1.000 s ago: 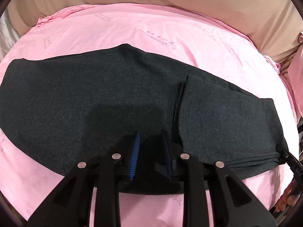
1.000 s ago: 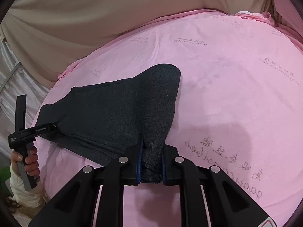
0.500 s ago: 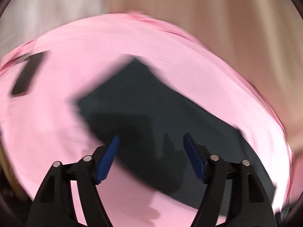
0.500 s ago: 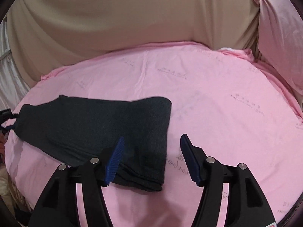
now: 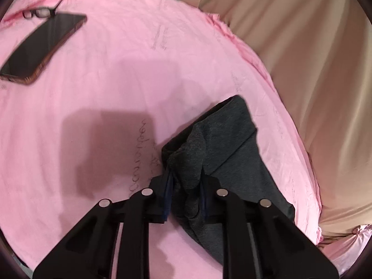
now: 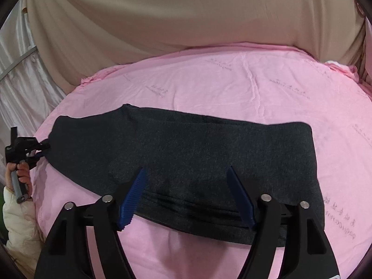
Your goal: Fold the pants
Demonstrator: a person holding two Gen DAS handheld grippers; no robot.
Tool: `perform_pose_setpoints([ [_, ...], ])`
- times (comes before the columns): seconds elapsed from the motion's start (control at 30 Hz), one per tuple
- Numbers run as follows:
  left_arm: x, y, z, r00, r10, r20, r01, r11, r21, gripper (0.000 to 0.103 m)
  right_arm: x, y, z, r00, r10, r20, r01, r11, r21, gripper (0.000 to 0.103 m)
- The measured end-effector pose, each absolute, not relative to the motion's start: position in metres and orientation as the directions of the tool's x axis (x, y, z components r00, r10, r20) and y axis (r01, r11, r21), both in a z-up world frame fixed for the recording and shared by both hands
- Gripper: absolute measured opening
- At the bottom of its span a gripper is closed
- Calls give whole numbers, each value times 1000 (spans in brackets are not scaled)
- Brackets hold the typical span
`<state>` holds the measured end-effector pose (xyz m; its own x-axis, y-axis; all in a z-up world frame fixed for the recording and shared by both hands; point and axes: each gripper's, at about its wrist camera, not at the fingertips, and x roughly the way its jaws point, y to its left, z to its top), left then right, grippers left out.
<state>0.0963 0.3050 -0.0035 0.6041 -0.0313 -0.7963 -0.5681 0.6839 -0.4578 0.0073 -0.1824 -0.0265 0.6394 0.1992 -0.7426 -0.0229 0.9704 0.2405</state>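
Dark grey pants (image 6: 186,139) lie folded in a long band across the pink sheet (image 6: 232,81). My right gripper (image 6: 186,169) hovers over their near edge; its jaws are opening, and the blue pads press on nothing. My left gripper (image 5: 186,179) is at the band's far left end, its jaws closing with a bunched fold of the pants (image 5: 232,144) pinched between the pads. In the right wrist view the left gripper (image 6: 41,150) shows at that left end, held by a hand (image 6: 22,174) in a cream sleeve.
A dark phone (image 5: 41,46) and a pair of glasses (image 5: 39,12) lie on the pink sheet (image 5: 93,93) at the far left. Beige curtain (image 6: 162,23) hangs behind the sheet's far edge. Bare pink sheet stretches to the right of the pants.
My right gripper let go of the folded pants edge, opened and drew back. My left gripper swung to the pants' end, opened wide, then pinched a bunch of fabric.
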Motion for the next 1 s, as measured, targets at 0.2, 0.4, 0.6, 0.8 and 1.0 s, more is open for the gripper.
perform_pose_setpoints([
  [0.2, 108, 242, 59, 700, 3, -714, -389, 840, -378, 16, 8, -197, -39, 625, 223, -748, 26, 952, 305, 71],
  [0.4, 101, 95, 133, 770, -171, -615, -14, 959, -285, 16, -2, -232, -42, 649, 227, -726, 83, 928, 364, 71],
  [0.6, 103, -41, 115, 622, -364, -693, 245, 931, -269, 17, -24, -271, -44, 679, 220, -701, 125, 905, 406, 72],
  [0.8, 104, -123, 22, 370, -341, -864, 320, 920, -226, 30, -37, -292, -44, 679, 241, -693, 120, 896, 428, 72],
  [1.0, 73, -65, 95, 545, -424, -723, 294, 904, -309, 87, -19, -280, -30, 667, 402, -627, -5, 844, 536, 75],
])
